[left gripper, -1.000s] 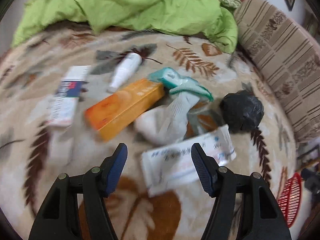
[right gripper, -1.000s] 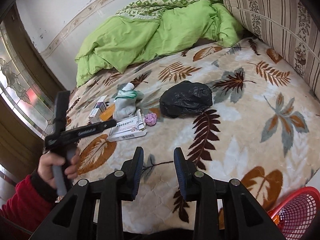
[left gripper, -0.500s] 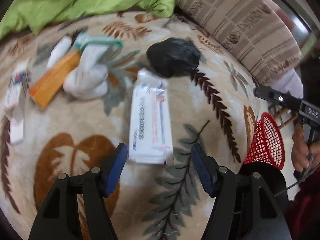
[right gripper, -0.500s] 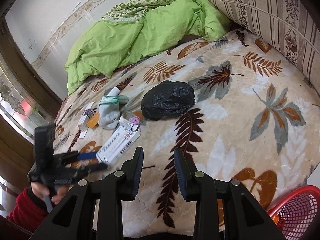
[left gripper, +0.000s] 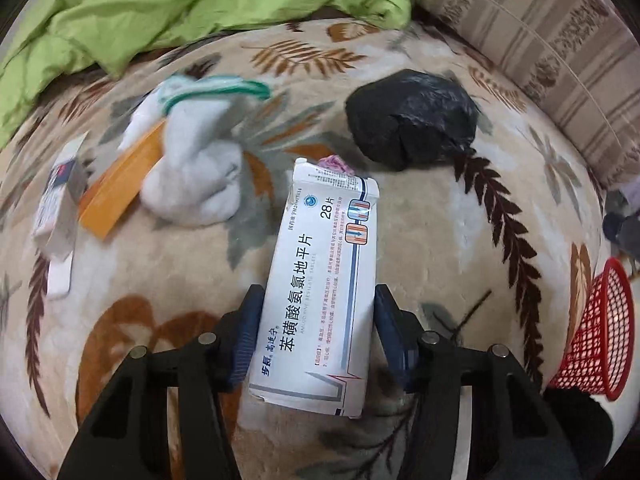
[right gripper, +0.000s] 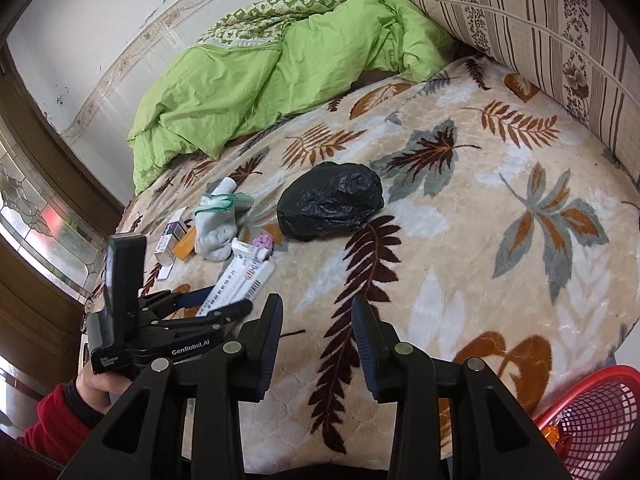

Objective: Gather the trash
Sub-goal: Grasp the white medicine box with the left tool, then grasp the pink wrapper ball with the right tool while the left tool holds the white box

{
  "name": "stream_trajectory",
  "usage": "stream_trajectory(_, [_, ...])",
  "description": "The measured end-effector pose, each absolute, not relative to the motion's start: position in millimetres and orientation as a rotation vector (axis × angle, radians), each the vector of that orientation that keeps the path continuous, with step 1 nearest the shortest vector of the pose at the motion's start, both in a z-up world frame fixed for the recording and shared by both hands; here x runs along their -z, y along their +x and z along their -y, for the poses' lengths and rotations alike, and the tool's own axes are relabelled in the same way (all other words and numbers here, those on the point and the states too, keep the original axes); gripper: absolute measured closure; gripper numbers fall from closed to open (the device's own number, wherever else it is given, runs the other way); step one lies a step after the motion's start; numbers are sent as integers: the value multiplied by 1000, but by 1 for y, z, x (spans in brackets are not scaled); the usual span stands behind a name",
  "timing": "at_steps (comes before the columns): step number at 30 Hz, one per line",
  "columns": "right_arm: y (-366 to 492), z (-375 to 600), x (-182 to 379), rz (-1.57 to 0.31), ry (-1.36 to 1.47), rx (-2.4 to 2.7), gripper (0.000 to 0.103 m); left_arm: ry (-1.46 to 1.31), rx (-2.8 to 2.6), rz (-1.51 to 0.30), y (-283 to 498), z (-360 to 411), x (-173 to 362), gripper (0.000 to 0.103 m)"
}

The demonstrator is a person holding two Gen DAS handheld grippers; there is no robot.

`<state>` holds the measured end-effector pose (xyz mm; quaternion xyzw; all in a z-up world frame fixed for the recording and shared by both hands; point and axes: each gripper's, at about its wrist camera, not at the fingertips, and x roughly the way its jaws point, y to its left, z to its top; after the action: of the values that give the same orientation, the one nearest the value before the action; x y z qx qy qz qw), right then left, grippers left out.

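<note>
Where the leaf-patterned bed fills both views, crumpled at 12 o'clock a green duvet, propped at 2 o'clock a striped cushion. Hanging off the bed's edge at 4 o'clock, a red mesh basket. Near the middle of the bed, a bunched black plastic bag. At 9 o'clock from the bag, a white sock with green trim, lying partly over an orange box, with a small white and blue carton just beyond at 9 o'clock. Between the blue-padded jaws of the left gripper, a white medicine box, long axis running toward 12 o'clock, far end pointing at a small pink wad; jaws closing, both pads flanking the box's long sides, contact too close to judge. In the right wrist view, lifted off the blanket at its near end. Right gripper hovering over bare blanket at 6 o'clock from the bag, jaws opening, nothing between them.
</note>
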<state>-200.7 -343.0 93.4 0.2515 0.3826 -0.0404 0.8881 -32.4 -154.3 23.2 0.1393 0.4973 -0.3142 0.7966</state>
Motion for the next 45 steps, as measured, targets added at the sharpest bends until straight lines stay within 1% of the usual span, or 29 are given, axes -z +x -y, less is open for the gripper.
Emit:
stream_trajectory(5, [-191,333,-94,-803,505,57,65,200,652,-1079,-54,117,-31,50])
stream_trajectory(9, [-171,318,-91,-825,485,19,63,126,567,-1028,-71,84,-39,50])
stream_trajectory(13, [-132,295,-83,-857,440,-29,61,49,450,-1015,-63,60,-36,50])
stream_trajectory(18, [-73,275,-62,-912,396,-29,62,60,343,-963,-52,48,-36,50])
stream_trajectory(22, [-39,268,-42,-968,369,-2,62,36,324,-986,-43,42,-31,50])
stream_trajectory(23, [-32,265,-38,-976,345,13,62,32,320,-991,-41,41,-29,50])
stream_trajectory(24, [-26,264,-34,-989,326,23,67,29,315,-992,-39,40,-29,50])
stream_trajectory(26, [-20,265,-29,-998,321,47,71,27,310,-990,-38,40,-29,50])
stream_trajectory(27, [-18,265,-26,-1005,326,44,80,27,310,-989,-39,39,-29,50])
stream_trajectory(29, [-20,265,-24,-1004,321,43,81,34,313,-982,-40,42,-29,50])
stream_trajectory(32, [-33,259,-30,-977,305,28,82,50,318,-958,-43,46,-32,50])
stream_trajectory(39, [-81,231,-62,-848,303,-16,82,75,292,-882,-49,46,-45,50])
stream_trajectory(45, [-104,213,-74,-766,222,-1,82,86,260,-846,-51,44,-51,50])
